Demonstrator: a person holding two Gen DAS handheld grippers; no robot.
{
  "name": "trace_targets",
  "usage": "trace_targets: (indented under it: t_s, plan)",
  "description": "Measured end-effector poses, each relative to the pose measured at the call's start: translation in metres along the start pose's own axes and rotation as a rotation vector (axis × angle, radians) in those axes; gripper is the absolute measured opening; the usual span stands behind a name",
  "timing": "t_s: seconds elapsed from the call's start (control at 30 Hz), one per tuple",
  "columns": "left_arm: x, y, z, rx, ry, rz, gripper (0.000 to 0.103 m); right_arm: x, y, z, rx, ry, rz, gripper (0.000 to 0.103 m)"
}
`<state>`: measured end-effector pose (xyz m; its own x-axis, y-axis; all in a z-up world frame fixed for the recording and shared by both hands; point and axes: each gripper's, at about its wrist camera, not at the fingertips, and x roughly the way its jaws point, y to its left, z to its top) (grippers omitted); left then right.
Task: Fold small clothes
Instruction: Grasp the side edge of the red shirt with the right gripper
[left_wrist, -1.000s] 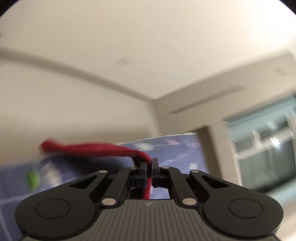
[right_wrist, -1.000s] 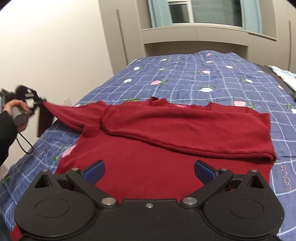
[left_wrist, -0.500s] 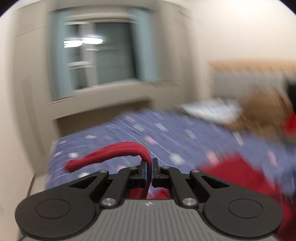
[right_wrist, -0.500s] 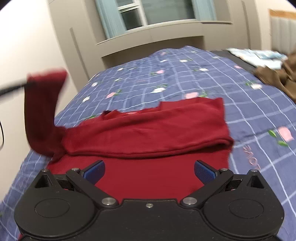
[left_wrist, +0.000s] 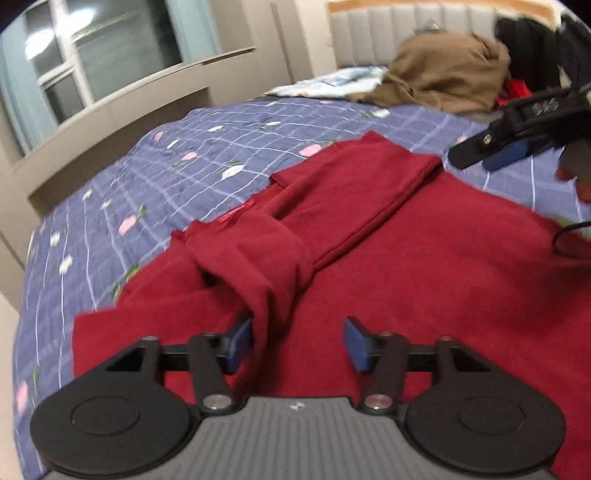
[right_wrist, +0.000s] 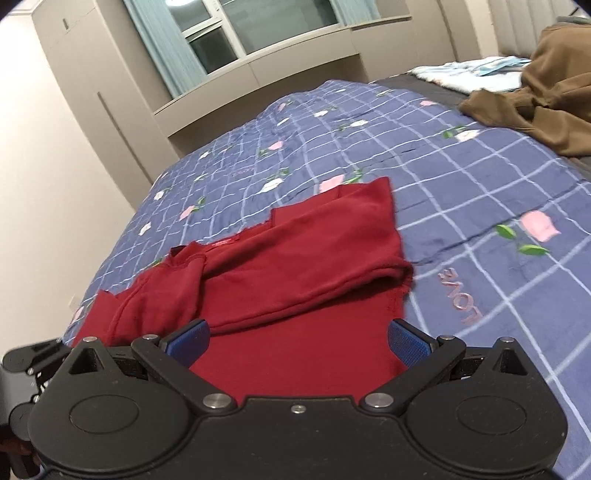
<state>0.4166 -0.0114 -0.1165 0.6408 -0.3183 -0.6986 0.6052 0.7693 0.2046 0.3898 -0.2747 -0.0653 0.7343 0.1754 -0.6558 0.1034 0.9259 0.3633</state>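
1. Left wrist view. The left tongs stand apart, their blue pads clear of the cloth on the right side; the jaws have just been opening. The folded sleeve of the red garment hangs down between them, brushing the left pad but no longer pinched. The garment lies spread on the bed, its quilt blue-checked with pink flowers. The tongs tilt down toward the cloth, close above it.

2. Left wrist view, upper right. The right tongs appear from the side, near the garment's far corner and above the quilt; part of a hand shows behind them. A brown garment lies heaped at the headboard, well apart.

3. Right wrist view. The right tongs are released — pads wide, nothing between them — and angled down over the red garment's body. The other sleeve already lies folded across the chest.

4. Step in hand, as a judgement: the second sleeve has been brought inward and let go, so the sleeve-folding stage is closing.

5. Next move, as a judgement: the dropped sleeve looks bunched — it calls for smoothing flat, then both tongs taking an edge of the garment's body to fold it in half.
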Motion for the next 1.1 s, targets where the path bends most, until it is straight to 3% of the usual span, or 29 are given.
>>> trace_targets:
  t_s: [0.13, 0.3, 0.47, 0.6, 0.7, 0.77, 0.87, 1.0, 1.1]
  plan:
    - [-0.027, 0.011, -0.019, -0.151, -0.006, 0.041, 0.073, 0.024, 0.031, 0.015, -0.089, 0.053, 0.062, 0.102]
    - [-0.067, 0.036, -0.045, -0.428, -0.036, 0.173, 0.097, 0.07, 0.106, 0.037, -0.316, 0.125, 0.093, 0.101]
    - [-0.095, 0.064, -0.067, -0.637, -0.015, 0.38, 0.102, 0.113, 0.181, 0.05, -0.509, 0.176, 0.133, 0.102]
    - [-0.107, 0.092, -0.081, -0.784, -0.015, 0.442, 0.102, 0.151, 0.209, 0.056, -0.445, 0.25, 0.134, 0.1]
    - [-0.113, 0.106, -0.083, -0.86, -0.032, 0.454, 0.102, 0.174, 0.221, 0.049, -0.46, 0.281, 0.043, 0.08]
    - [-0.117, 0.109, -0.083, -0.878, -0.056, 0.453, 0.102, 0.182, 0.217, 0.044, -0.441, 0.302, 0.0, 0.047]
    - [-0.119, 0.11, -0.082, -0.871, -0.072, 0.453, 0.102, 0.163, 0.195, 0.044, -0.361, 0.242, 0.024, 0.012]
    - [-0.109, 0.108, -0.077, -0.869, -0.071, 0.447, 0.102, 0.102, 0.155, 0.04, -0.296, 0.045, 0.08, 0.007]
    - [-0.11, 0.106, -0.077, -0.873, -0.072, 0.447, 0.102, 0.053, 0.126, 0.023, -0.288, -0.048, 0.097, 0.007]
